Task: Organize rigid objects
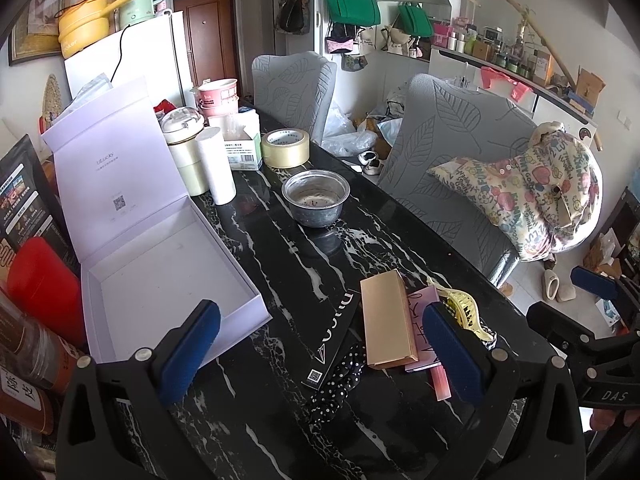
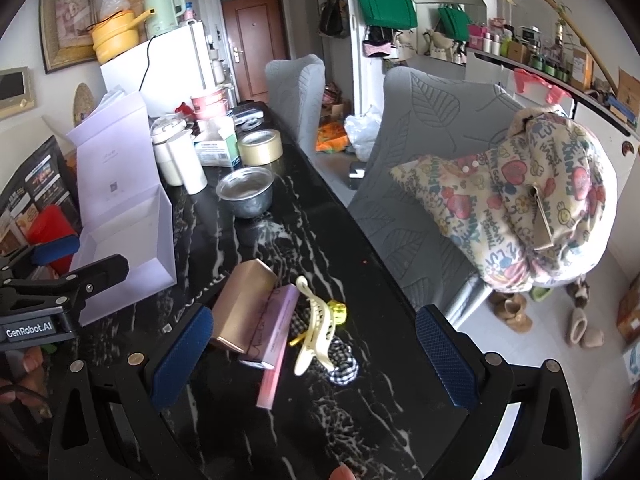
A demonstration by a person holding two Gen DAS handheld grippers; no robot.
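Both grippers hover low over the black marbled tabletop point(image 1: 280, 216), jaws wide apart, nothing held. Left gripper point(image 1: 316, 356) sits above the pile's left side; right gripper point(image 2: 312, 360) brackets the pile from the other side.

Task items clustered at near tabletop edge: gold box point(image 1: 386, 318), pink flat box point(image 2: 276, 322) under/beside it, cream hair claw point(image 2: 316, 330), small yellow clip point(image 2: 338, 310), black sleeve point(image 1: 334, 340) w/ QR code, checked scrunchie point(image 2: 344, 366) underneath. Open white box point(image 1: 160, 276) to the left, tray empty — prob the target.

Step in hand, my read: pick first rigid item. Suggest gold box w/ left gripper: top of stack, flat sides, grip across short width, lift straight up so pink box doesn't drag. Claw is springy, curved; grip its spine, not teeth.

Legible text: "GenRobot.AI" and "DAS" on gripper bodies; lid print approx "Ulucky" + QR; sleeve lettering not readable.
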